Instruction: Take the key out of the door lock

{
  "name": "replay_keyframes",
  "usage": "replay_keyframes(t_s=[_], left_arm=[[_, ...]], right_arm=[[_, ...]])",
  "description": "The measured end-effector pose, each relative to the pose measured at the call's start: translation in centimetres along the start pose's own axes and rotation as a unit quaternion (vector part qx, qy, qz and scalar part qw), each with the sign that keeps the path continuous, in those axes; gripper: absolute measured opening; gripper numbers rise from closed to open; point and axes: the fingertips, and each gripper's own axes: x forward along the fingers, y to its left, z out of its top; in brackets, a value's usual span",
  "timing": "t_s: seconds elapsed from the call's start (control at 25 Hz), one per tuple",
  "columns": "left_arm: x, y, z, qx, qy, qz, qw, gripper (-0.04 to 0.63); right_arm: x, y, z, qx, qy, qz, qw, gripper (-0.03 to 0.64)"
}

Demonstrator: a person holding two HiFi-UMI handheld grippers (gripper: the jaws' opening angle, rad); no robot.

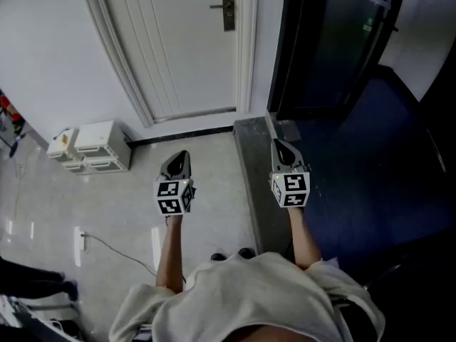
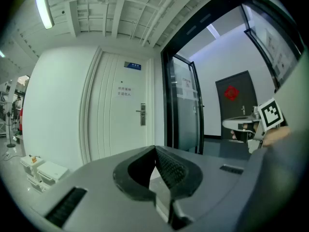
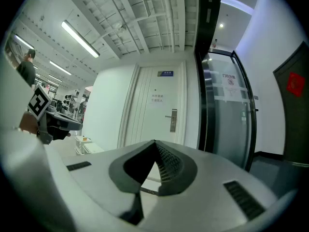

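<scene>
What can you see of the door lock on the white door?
The door lock is a tall, narrow, metallic-looking plate. It is mounted upright near the right edge of the shut white door. Its lever handle stands level and points left. Both gripper views show it ahead and far off. It is too small to tell whether a key sits in it. Nothing touches it.

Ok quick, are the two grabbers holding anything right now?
Left gripper: closed, holding nothing.
Right gripper: closed, holding nothing.
</scene>
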Motion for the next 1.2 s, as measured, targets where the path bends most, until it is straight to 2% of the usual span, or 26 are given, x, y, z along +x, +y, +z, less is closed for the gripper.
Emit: replay_keyframes(t_s=[0.48, 1.2], left_arm=[[0.8, -0.7, -0.6, 0.0, 0.002, 0.001, 1.0, 0.018], [4.1, -3.5, 0.1, 0.014, 0.013, 0.019, 0.9996, 0.018]], right_arm=[[0.6, -0.6, -1.2, -0.002, 0.003, 0.008, 1.0, 0.021], [3.2, -4.6, -2.6, -0.005, 0.002, 0.028, 1.0, 0.023]])
